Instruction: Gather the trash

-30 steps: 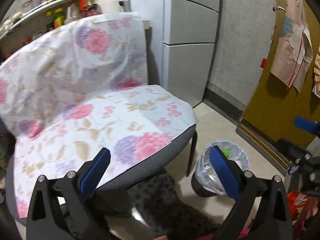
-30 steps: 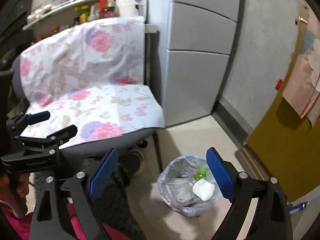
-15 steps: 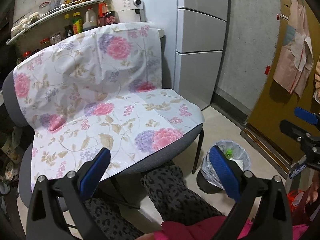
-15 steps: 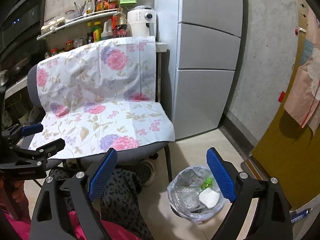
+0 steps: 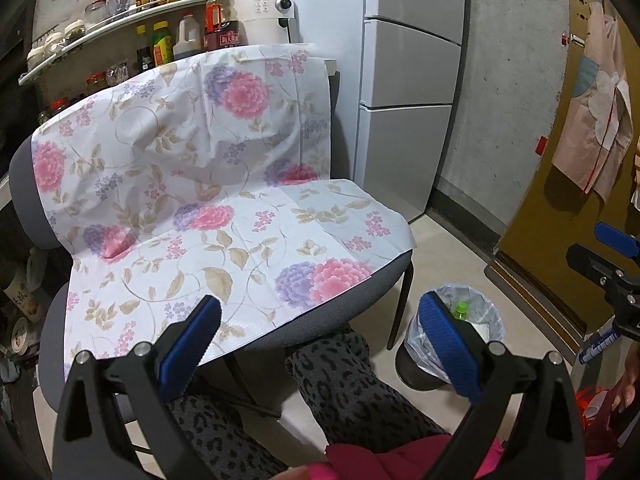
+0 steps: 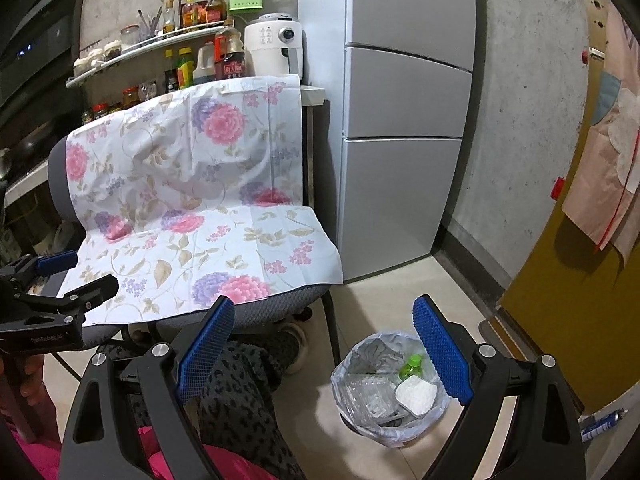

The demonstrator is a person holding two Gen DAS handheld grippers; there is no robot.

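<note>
Both grippers have drawn back and lifted since the earlier frames, so more of the room shows: the whole back of the chair point(image 5: 224, 184) under its floral cover point(image 6: 192, 208), the shelf point(image 6: 160, 46) of bottles and jars behind it, and the white appliance point(image 6: 274, 46) beside the tall grey fridge point(image 6: 404, 120). A second ago the chair filled most of the left view; now it sits smaller and further off. The left gripper point(image 5: 320, 344) has its jaws spread wide with nothing between them, and the right gripper point(image 6: 324, 348) is the same, jaws apart and empty. The bin point(image 6: 390, 390), lined with a clear plastic bag, stands on the tiled floor point(image 6: 400, 292) just right of the chair's front leg, near the fridge. Inside it lie a green bottle point(image 6: 412, 364), a white crumpled wad point(image 6: 416, 394) and some clear plastic packaging point(image 6: 366, 394); these lie as they did before. The person's patterned legs point(image 5: 360, 392) show below the chair seat, more of them than a second ago
</note>
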